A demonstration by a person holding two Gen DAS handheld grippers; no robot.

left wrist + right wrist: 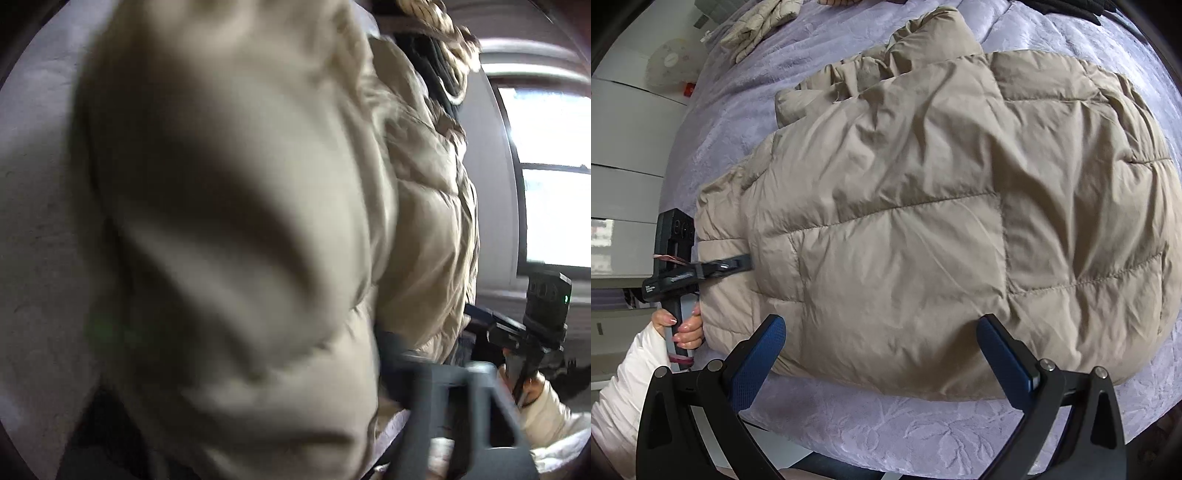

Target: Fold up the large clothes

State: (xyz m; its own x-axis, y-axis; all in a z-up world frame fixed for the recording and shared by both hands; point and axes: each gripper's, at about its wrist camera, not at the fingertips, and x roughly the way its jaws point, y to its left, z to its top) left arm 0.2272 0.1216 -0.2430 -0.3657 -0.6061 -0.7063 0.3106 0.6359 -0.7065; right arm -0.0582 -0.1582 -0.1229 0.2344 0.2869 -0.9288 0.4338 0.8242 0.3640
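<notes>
Reading left to right, your left gripper (738, 264) bites the puffer jacket's (923, 206) left edge, the jacket stretches rightward across the lilac bedspread (886, 424), and your right gripper (882, 354), gaping and empty, hovers over its near hem.

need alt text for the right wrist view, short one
A beige puffer jacket lies spread on a lilac bedspread. The right claw stands open at its near edge, while the left claw reaches into the jacket's left side, held by a hand in a white sleeve.
</notes>
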